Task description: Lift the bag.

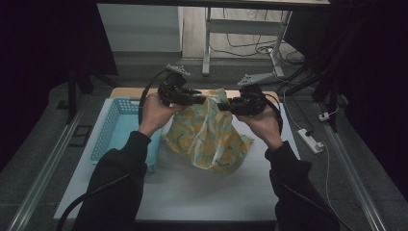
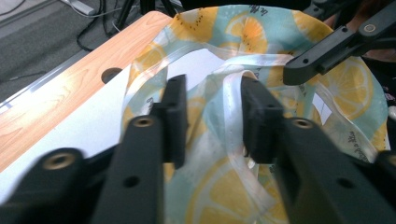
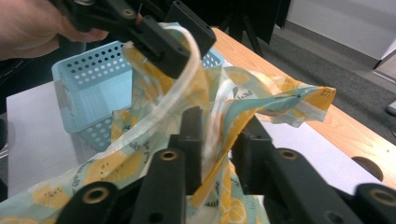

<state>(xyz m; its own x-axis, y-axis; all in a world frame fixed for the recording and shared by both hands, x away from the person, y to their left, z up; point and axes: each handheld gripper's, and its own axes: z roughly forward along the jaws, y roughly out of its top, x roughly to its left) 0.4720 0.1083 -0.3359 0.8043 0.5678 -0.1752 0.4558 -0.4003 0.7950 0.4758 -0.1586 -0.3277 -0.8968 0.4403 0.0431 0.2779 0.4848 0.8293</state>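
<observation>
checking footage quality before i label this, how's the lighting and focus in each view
High view: dim overall, dark surrounds, the lemon-print bag and blue basket lit but soft. Left gripper view: brighter, glare on the wooden table edge, the left tongs close and blurred, bag sharper. Right gripper view: the right tongs blurred at the bottom, basket holes crisp.

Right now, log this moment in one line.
bag: lifted over table | left hand-held gripper: on rim | right hand-held gripper: on rim
</observation>
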